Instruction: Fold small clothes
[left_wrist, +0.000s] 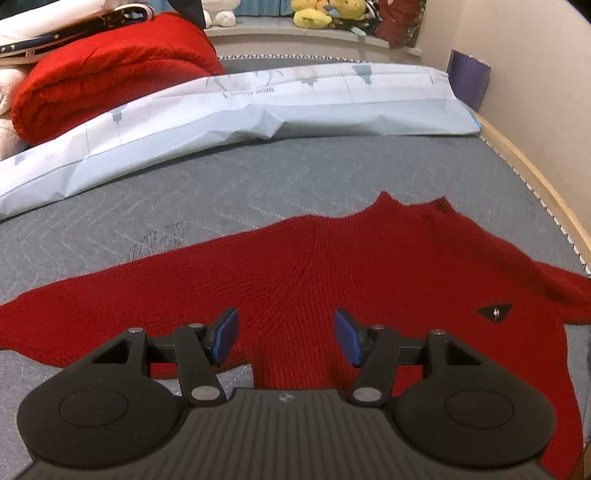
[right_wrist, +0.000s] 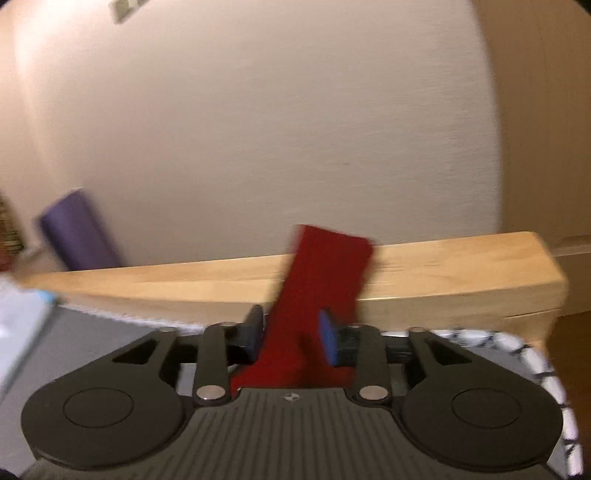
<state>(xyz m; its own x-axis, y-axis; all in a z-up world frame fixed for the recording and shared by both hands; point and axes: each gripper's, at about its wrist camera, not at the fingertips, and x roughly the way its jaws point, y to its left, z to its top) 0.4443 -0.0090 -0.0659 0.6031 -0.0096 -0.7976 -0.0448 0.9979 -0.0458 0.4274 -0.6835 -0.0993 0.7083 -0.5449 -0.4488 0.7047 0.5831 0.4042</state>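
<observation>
A red knit sweater lies spread flat on the grey mattress, collar toward the far side and a small dark logo patch at the right. My left gripper hovers over the sweater's lower middle, open, with nothing between its blue pads. In the right wrist view a red sleeve stands up between the jaws of my right gripper. The jaws are apart: the left pad touches the cloth and a dark gap shows at the right pad. The view is blurred.
A folded red blanket and a pale blue sheet lie across the far side of the bed. A wooden bed rail runs along the wall, with a purple object against it. Plush toys sit on a far ledge.
</observation>
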